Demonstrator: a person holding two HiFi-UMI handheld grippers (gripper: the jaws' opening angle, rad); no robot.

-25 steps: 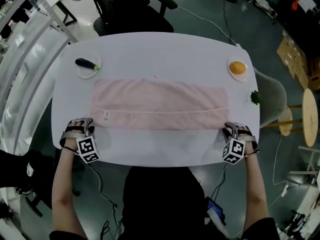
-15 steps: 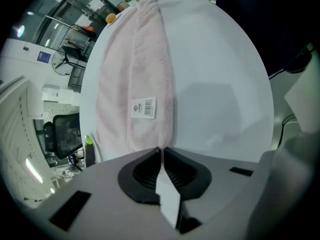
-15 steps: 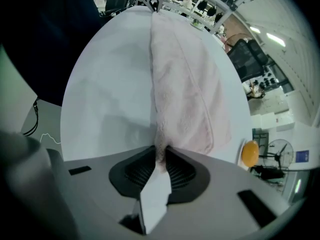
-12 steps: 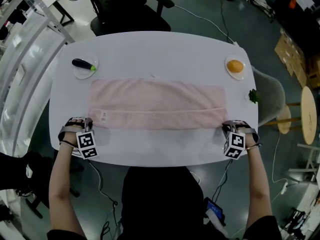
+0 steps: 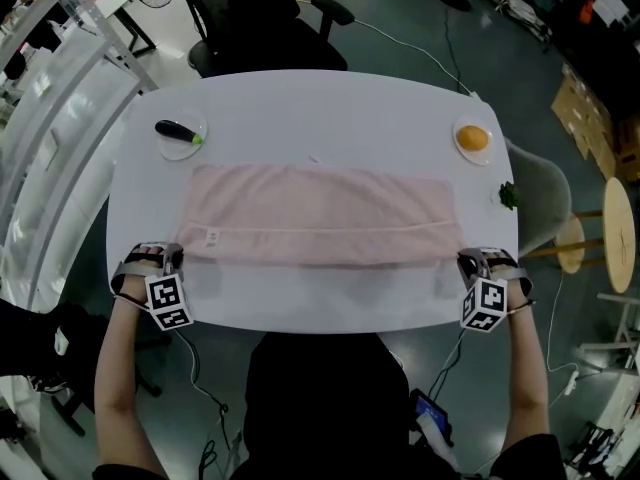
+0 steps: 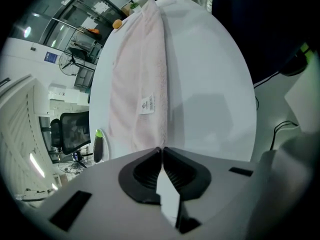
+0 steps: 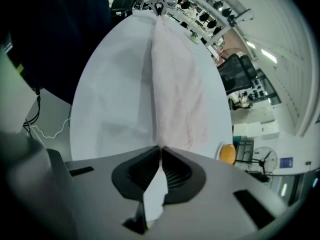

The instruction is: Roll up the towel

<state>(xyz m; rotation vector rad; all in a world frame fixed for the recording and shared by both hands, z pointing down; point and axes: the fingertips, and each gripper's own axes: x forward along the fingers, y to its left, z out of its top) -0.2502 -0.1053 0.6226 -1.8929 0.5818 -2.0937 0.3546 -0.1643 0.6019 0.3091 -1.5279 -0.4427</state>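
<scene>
- The towel [image 5: 320, 218] lies flat across the middle of the white surface [image 5: 320, 108], with its long axis running left to right in the frame.
- The left claw [image 5: 172, 260] is at the towel's lower left corner, jaws closed together with the cloth edge pinched at their tips.
- The right claw [image 5: 468, 262] mirrors it at the lower right corner, jaws likewise closed on the cloth.
- Each hand has one end. The towel's width extends from both claws toward the top of the frame, so the roll probably goes that way.
</scene>
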